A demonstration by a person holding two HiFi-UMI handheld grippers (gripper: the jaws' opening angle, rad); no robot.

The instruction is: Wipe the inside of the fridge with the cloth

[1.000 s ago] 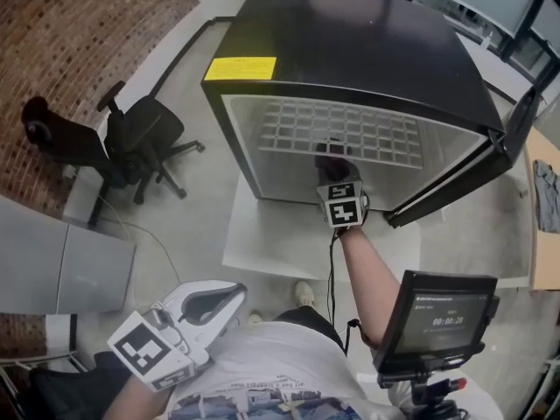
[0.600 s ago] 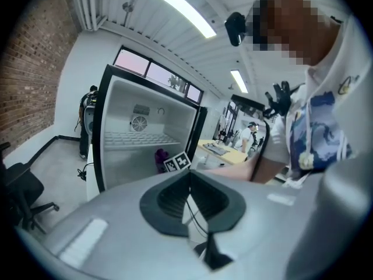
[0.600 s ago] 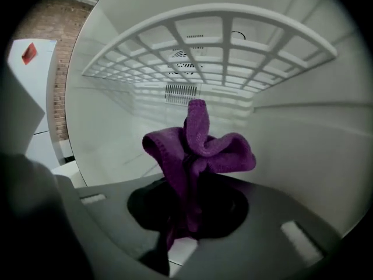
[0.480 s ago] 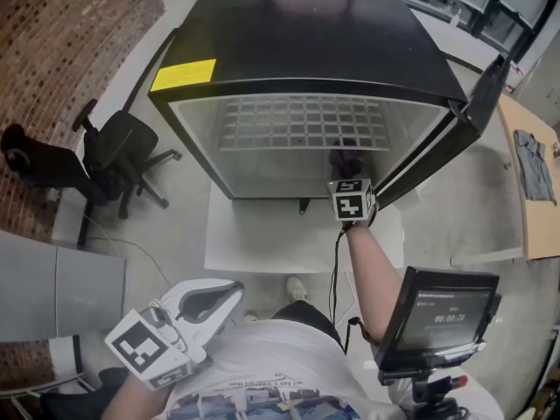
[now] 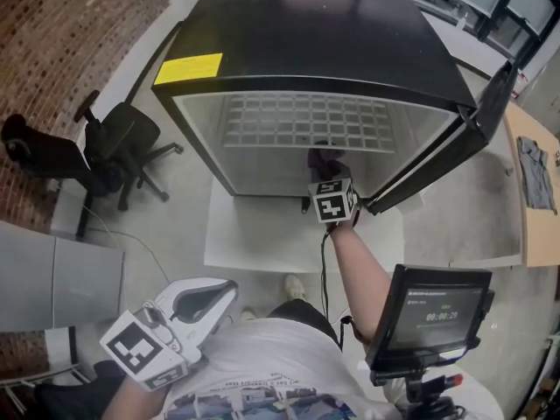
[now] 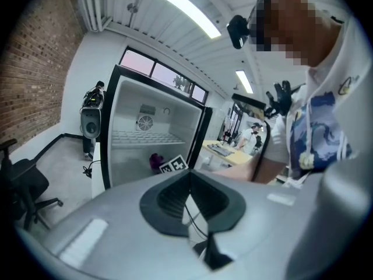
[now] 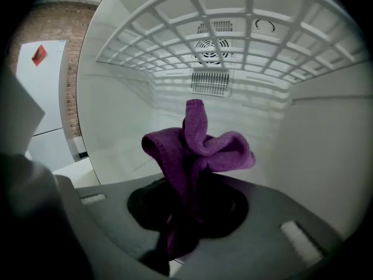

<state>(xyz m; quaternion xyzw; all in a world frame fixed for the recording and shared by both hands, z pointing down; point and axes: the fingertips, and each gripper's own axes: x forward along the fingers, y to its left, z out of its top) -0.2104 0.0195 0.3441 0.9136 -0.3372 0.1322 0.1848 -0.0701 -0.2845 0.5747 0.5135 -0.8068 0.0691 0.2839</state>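
A black fridge [image 5: 324,33] stands open, its door [image 5: 455,147] swung to the right and its white inside bare but for a wire shelf [image 5: 297,121]. My right gripper [image 5: 322,166] reaches into the lower compartment, shut on a bunched purple cloth [image 7: 195,150], also seen as a purple cloth [image 5: 325,159] in the head view. The cloth sticks up from the jaws, below the wire shelf [image 7: 233,28] and in front of the back-wall vent [image 7: 213,81]. My left gripper [image 5: 197,300] hangs low by the person's body, away from the fridge, its jaws together with nothing between them.
A black office chair [image 5: 114,143] stands left of the fridge beside a brick wall [image 5: 61,42]. A white mat [image 5: 262,234] lies on the floor before the fridge. A monitor on a stand [image 5: 429,318] is at lower right. A desk [image 5: 538,182] sits at the right edge.
My right gripper with the cloth has swung right and then back left inside the lower compartment. The left gripper has stayed in place.
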